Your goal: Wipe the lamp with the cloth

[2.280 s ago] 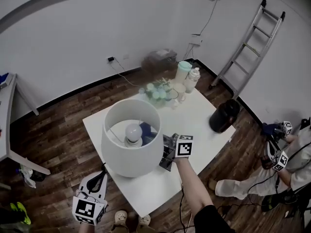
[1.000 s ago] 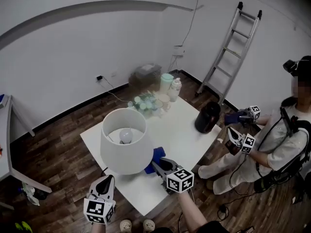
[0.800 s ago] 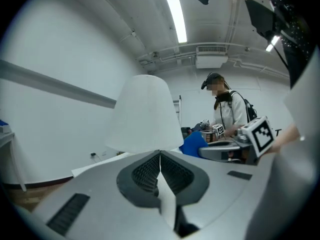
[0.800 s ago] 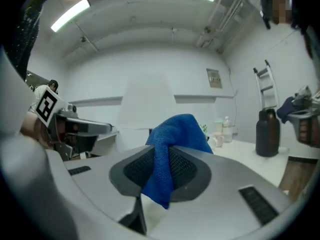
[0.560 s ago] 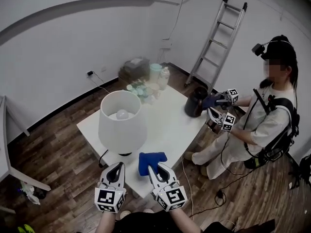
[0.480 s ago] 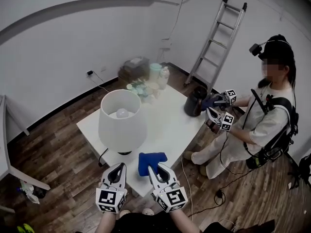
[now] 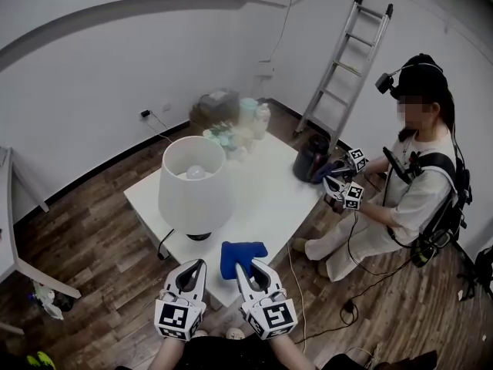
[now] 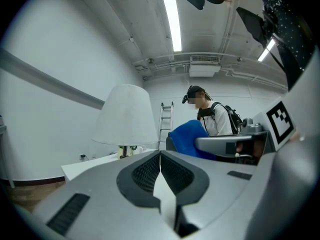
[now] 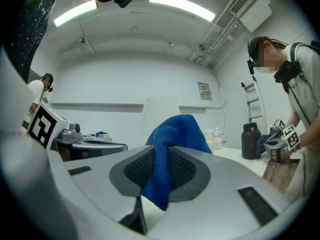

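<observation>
The cloth [image 7: 242, 252] is pinched in the right claw [image 7: 246, 267], the lamp [image 7: 192, 189] is seen ahead-left on the tabletop [image 7: 271, 195], and the left claw [image 7: 195, 268] is pressed together, empty.

Lamp [image 7: 194, 193] stands on the left part of the tabletop [image 7: 269, 199]. Cloth [image 7: 240, 254] is at the near edge, right of the lamp, between the jaws of the right hand-held gripper [image 7: 251, 269]. Left hand-held gripper [image 7: 194, 268] is just beside it. Jug [image 7: 308, 159] stands at the right corner, with the ladder [image 7: 347, 60] behind.

Ladder [image 7: 347, 65] against wall [image 7: 92, 75]; dark jug [image 7: 306, 160] on white table [image 7: 269, 200].
</observation>
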The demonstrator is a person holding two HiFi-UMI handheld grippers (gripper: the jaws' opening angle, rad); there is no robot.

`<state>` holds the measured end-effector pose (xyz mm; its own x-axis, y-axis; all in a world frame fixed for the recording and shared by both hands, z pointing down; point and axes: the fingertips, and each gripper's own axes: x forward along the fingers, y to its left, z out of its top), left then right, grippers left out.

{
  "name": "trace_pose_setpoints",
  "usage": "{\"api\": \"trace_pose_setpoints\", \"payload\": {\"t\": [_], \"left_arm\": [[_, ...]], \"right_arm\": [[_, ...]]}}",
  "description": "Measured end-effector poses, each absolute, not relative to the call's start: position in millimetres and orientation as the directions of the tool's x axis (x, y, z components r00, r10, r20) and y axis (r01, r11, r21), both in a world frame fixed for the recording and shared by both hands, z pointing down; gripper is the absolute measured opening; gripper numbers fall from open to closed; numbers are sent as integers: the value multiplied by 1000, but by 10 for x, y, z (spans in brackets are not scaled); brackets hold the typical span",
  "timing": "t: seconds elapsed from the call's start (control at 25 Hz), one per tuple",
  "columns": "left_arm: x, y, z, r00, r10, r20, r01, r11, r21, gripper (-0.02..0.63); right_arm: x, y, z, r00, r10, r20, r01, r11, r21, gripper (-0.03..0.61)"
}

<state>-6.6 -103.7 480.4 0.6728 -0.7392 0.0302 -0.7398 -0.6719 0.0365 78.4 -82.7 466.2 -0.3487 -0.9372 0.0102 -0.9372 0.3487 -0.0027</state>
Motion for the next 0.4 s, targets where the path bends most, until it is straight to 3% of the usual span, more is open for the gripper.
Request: {"api": "trace_pose_setpoints", "payload": {"t": [0.4], "left_arm": [[-56, -953, 4864, 684, -728, 54, -730, -683, 38, 11]], "right_arm": [[558, -770, 4735, -393, -919, 26, -920, 393, -2, 74]]}}
